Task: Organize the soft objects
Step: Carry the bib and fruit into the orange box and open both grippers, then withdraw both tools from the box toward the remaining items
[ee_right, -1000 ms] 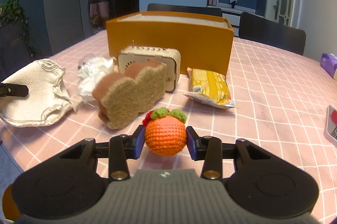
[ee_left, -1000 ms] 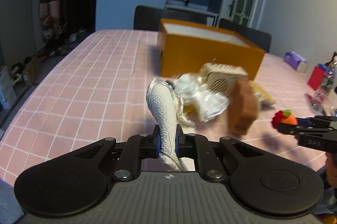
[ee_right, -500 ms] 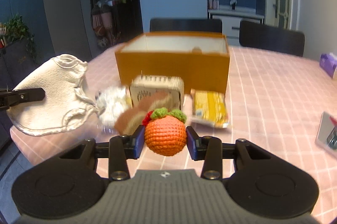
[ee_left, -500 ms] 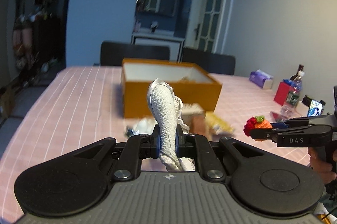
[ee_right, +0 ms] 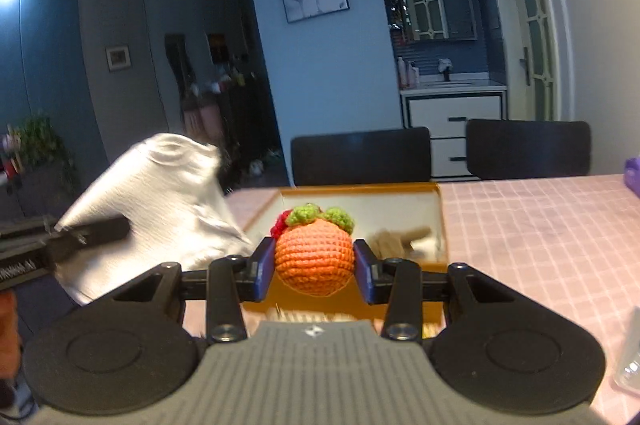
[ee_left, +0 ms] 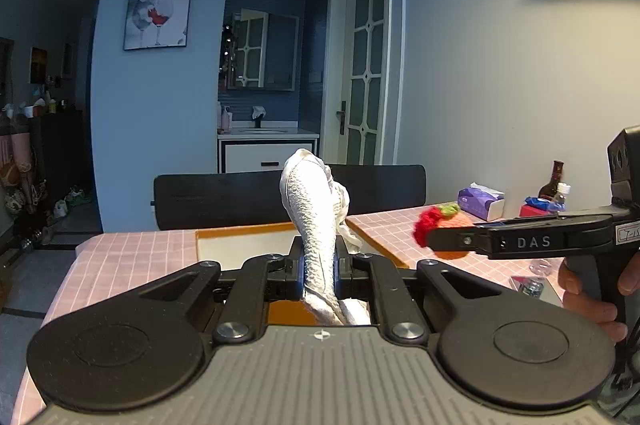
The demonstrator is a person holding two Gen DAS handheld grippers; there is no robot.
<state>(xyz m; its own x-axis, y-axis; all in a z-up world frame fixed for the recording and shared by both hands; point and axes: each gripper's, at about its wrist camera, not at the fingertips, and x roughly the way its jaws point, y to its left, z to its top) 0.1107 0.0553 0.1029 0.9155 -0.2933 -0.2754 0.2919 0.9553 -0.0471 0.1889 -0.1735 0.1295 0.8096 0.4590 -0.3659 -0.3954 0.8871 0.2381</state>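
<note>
"DAS" on right gripper (ee_left: 444, 243)

Bench (ee_right: 540, 225) covered in a pink checked cloth. Landmark: open orange box (ee_right: 439, 221) standing on it, pale inside, some tan items blurred in its near right corner. Right of the box, well apart and toward the wall: purple tissue pack (ee_left: 480, 201), dark bottle (ee_left: 555, 181), clear bottle with white cap (ee_left: 562, 195), red box (ee_left: 532, 211) with a blue packet on top. Nearer, right of the box: a flat shiny item (ee_left: 530, 285), unclear. Two dark chair backs (ee_right: 360, 161) just behind the box.
</note>
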